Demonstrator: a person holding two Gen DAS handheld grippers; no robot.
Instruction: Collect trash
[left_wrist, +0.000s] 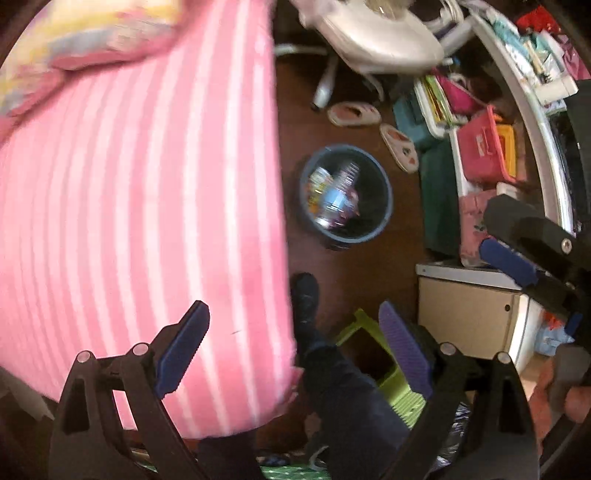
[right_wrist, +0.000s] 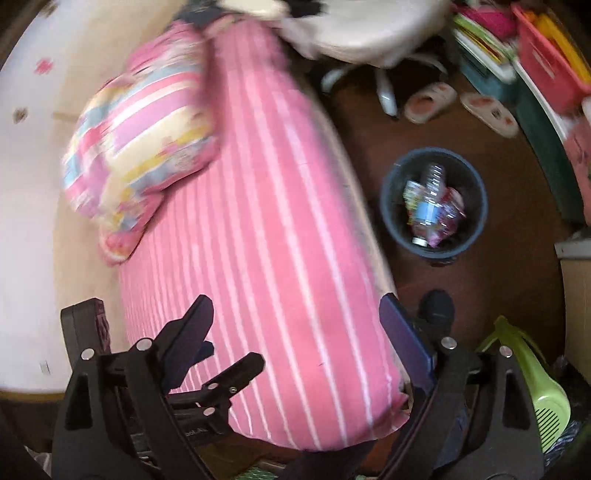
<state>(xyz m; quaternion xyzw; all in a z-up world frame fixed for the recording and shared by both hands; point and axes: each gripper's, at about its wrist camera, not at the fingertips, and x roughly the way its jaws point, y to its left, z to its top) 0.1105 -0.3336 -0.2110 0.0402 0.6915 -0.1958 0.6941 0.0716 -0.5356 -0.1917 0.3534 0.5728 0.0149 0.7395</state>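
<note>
A dark blue trash bin (left_wrist: 369, 173) stands on the brown floor beside the bed, holding a plastic bottle and colourful wrappers (left_wrist: 334, 195). In the right wrist view the same bin (right_wrist: 469, 184) and its trash (right_wrist: 430, 210) lie to the upper right. My left gripper (left_wrist: 293, 347) hangs high over the bed edge, open, with nothing between its blue pads. My right gripper (right_wrist: 295, 339) is open and empty too, above the striped bedding. It shows at the right edge of the left wrist view (left_wrist: 535, 288), and the left gripper (right_wrist: 236, 373) appears low left in the right wrist view.
A pink striped bed (left_wrist: 129, 221) with a pillow (right_wrist: 147, 147) fills the left. A person's dark leg and foot (left_wrist: 306, 295) stand by it. Around the floor are a white chair (left_wrist: 369, 37), slippers (left_wrist: 352, 112), a green plastic piece (right_wrist: 535, 384), a cardboard box (left_wrist: 465, 314) and pink baskets (left_wrist: 480, 147).
</note>
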